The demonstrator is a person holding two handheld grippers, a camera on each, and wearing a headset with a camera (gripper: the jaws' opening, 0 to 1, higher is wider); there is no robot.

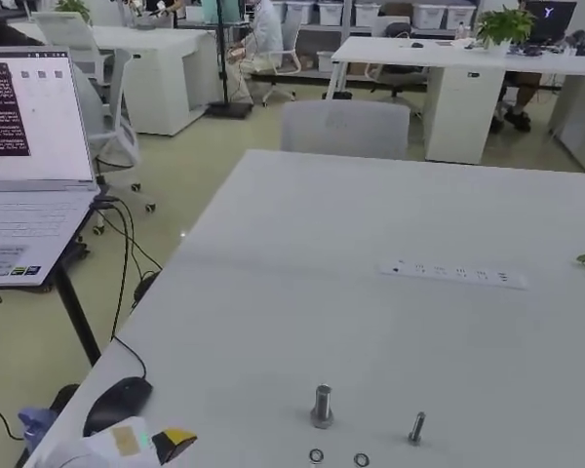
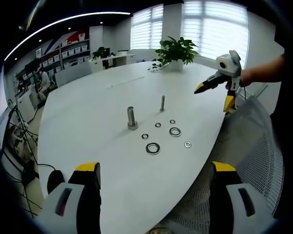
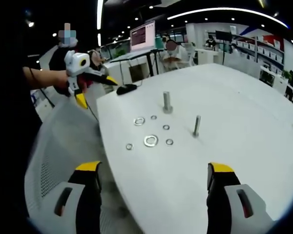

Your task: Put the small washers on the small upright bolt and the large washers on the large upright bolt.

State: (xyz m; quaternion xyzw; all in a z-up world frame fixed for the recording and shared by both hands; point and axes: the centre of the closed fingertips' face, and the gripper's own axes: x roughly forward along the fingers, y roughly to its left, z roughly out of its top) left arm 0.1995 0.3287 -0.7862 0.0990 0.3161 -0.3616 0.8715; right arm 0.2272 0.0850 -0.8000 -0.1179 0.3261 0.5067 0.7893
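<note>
Left gripper [image 2: 155, 168]: jaws wide apart, empty, held off the counter [image 2: 88, 112] edge. Large bolt [image 2: 131, 118] stands on its head, shank up, so washers can drop over it. Washers [image 2: 148, 148], two large and four small, lie flat and loose near the edge, within easy reach; none on a bolt yet. Small bolt [image 2: 162, 102] stands upright just beyond. Right gripper [image 3: 154, 167]: jaws apart, empty, probably about to make the first pick.

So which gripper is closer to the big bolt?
Left, I think. The big bolt stands just ahead of the left gripper. The right gripper hangs farther off, on the small bolt side.
</note>
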